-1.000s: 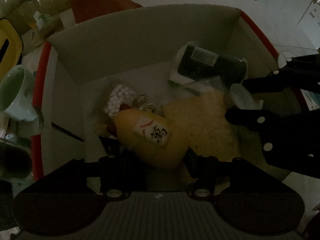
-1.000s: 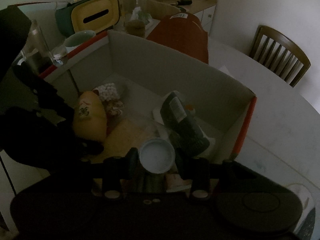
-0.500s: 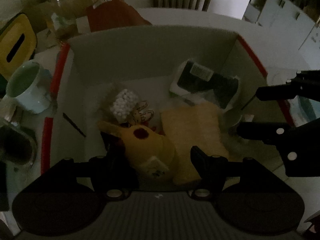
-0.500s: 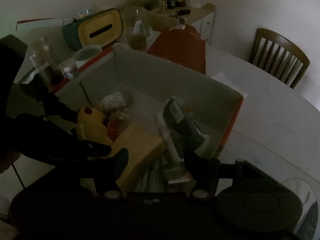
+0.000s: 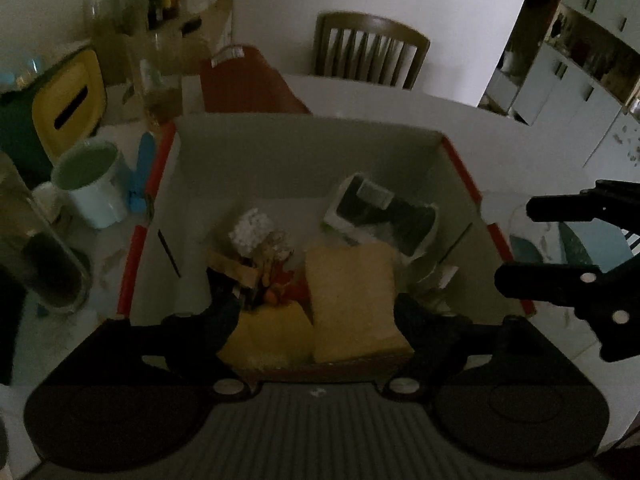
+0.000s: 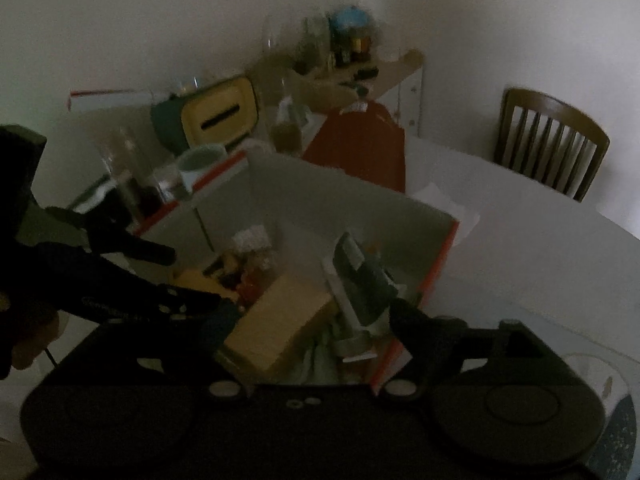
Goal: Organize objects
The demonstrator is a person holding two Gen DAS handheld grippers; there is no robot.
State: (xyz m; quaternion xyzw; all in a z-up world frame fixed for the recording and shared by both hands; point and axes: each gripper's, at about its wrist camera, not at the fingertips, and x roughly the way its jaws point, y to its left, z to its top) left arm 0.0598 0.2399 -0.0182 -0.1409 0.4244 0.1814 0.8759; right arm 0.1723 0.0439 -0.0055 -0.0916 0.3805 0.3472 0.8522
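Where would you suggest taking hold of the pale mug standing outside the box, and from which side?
Grip the mug by its rim and wall, coming from above. It stands upright with its open mouth up, and a jar crowds its near side and the box wall its right, so a sideways approach looks cramped. Its handle is not clearly visible.

Both wrist cameras look steeply down, close above the same box (image 5: 304, 148).

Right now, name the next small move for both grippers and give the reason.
Probably lift both clear of the box and look for another loose item. The left gripper and right gripper are open and empty above it, and the yellow plush, tan block and dark packet already lie inside.
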